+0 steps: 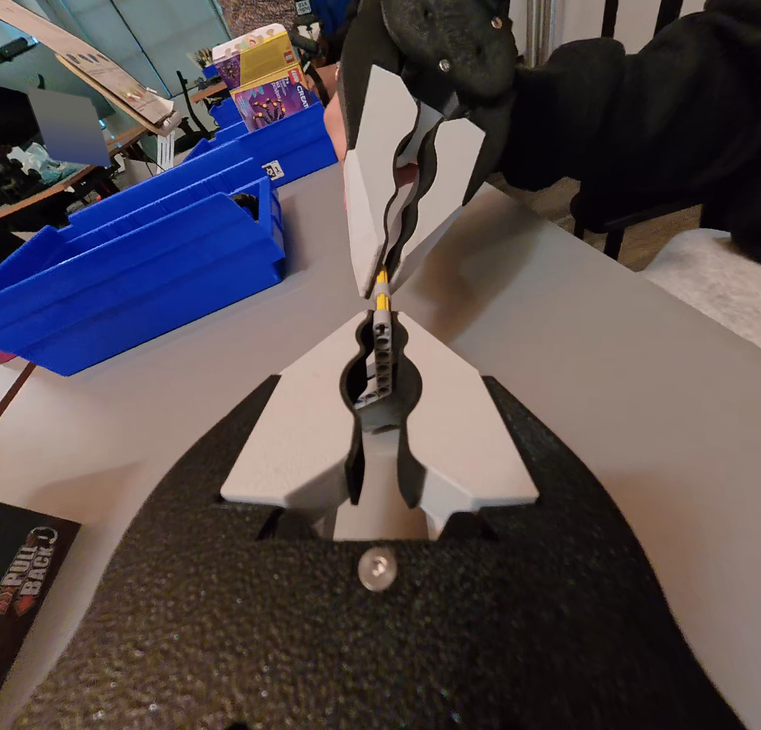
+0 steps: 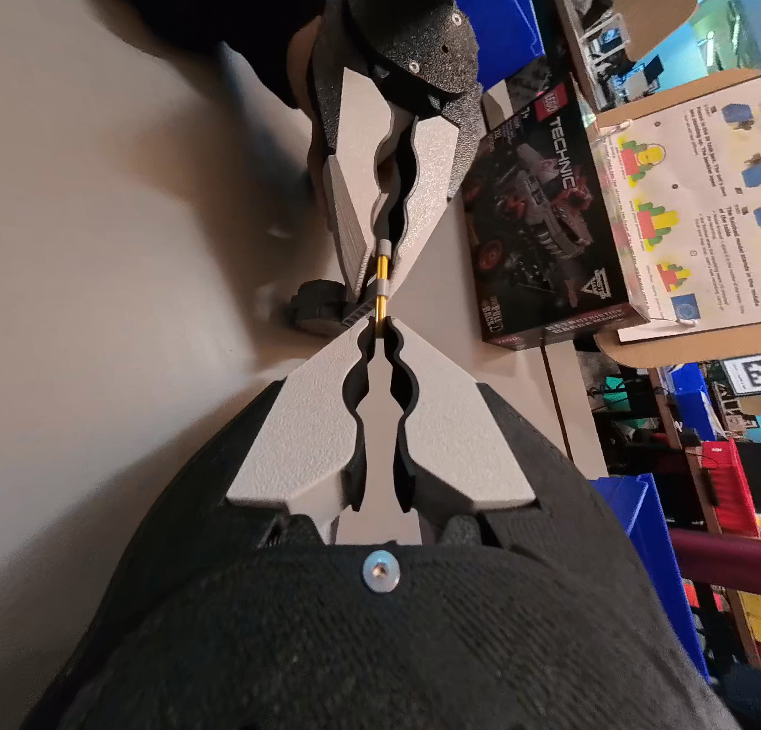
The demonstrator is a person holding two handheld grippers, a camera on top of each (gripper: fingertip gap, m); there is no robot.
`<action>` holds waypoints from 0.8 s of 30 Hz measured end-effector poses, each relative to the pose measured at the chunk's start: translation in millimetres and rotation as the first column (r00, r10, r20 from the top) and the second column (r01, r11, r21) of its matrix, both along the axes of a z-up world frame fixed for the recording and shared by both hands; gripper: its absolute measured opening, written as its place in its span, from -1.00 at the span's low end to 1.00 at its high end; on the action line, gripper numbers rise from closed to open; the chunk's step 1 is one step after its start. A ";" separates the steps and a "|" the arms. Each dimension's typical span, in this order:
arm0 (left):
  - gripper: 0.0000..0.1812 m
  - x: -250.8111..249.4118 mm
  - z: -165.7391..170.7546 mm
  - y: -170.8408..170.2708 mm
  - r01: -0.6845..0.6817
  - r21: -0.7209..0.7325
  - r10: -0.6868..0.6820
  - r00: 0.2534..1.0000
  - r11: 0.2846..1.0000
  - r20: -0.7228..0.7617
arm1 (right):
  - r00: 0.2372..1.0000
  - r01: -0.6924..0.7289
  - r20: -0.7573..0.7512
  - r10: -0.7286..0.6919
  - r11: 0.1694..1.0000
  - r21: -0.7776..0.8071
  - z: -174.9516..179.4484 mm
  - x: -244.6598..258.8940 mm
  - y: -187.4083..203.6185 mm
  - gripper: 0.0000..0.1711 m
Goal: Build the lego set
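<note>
In the left wrist view my left gripper (image 1: 381, 319) is shut on a grey Technic beam (image 1: 385, 364) with a row of holes, held upright above the grey table (image 1: 535, 339). A yellow axle (image 1: 382, 288) carrying a grey bush sticks out of the beam's far end. My right gripper (image 1: 381, 281) comes in from the top, tip to tip with the left, and is shut on that axle. In the right wrist view my right gripper (image 2: 379, 323) clamps the yellow axle (image 2: 381, 298), and the left gripper (image 2: 376, 290) faces it. Two grey bushes (image 2: 385, 249) sit on the axle.
A black wheel (image 2: 317, 306) lies on the table behind the grippers. Blue bins (image 1: 144, 265) stand at the left, with Lego boxes (image 1: 267, 92) behind. A dark Technic box (image 2: 556, 224) and an instruction board (image 2: 679, 199) stand nearby. A dark booklet (image 1: 29, 578) lies at the table's near left. My left and right fingertips are right by each other.
</note>
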State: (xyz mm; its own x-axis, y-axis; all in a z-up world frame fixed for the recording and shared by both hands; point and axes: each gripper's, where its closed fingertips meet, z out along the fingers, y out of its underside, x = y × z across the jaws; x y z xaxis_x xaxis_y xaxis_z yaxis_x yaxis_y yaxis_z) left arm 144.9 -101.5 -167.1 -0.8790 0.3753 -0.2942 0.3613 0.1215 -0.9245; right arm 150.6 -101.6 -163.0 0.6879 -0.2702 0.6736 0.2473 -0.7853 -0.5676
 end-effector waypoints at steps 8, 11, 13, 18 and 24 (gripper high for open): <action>-0.95 -1.6 3.0 0.0 -0.020 -0.031 0.020 1.000 0.999 0.014 | 1.000 0.006 0.015 -0.006 1.000 0.004 3.4 -1.9 0.7 -0.97; -0.91 -1.0 3.3 0.3 -0.047 -0.019 0.047 0.999 0.999 0.000 | 1.000 0.023 -0.006 -0.022 0.999 0.047 3.9 0.1 0.3 -0.97; -0.85 -2.8 3.0 1.0 -0.050 0.000 0.050 0.999 0.999 -0.003 | 1.000 0.016 -0.007 -0.015 0.998 0.060 5.0 -0.8 1.3 -0.97; -0.78 -7.0 -1.1 -1.0 -0.057 0.038 0.055 0.997 0.998 0.057 | 1.000 0.007 -0.016 -0.005 0.997 0.076 6.2 -1.0 4.2 -0.97; -0.95 -4.8 -2.9 -3.3 -0.074 0.047 0.070 0.995 0.996 0.073 | 0.999 -0.031 -0.034 0.035 0.995 0.097 4.0 -6.0 6.5 -0.97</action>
State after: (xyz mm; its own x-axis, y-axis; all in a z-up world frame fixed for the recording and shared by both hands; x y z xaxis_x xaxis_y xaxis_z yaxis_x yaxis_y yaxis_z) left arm 140.2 -104.8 -170.0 -0.8815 0.3275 -0.3401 0.4150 0.1942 -0.8888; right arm 144.6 -95.2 -159.0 0.7208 -0.3092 0.6203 0.2505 -0.7183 -0.6491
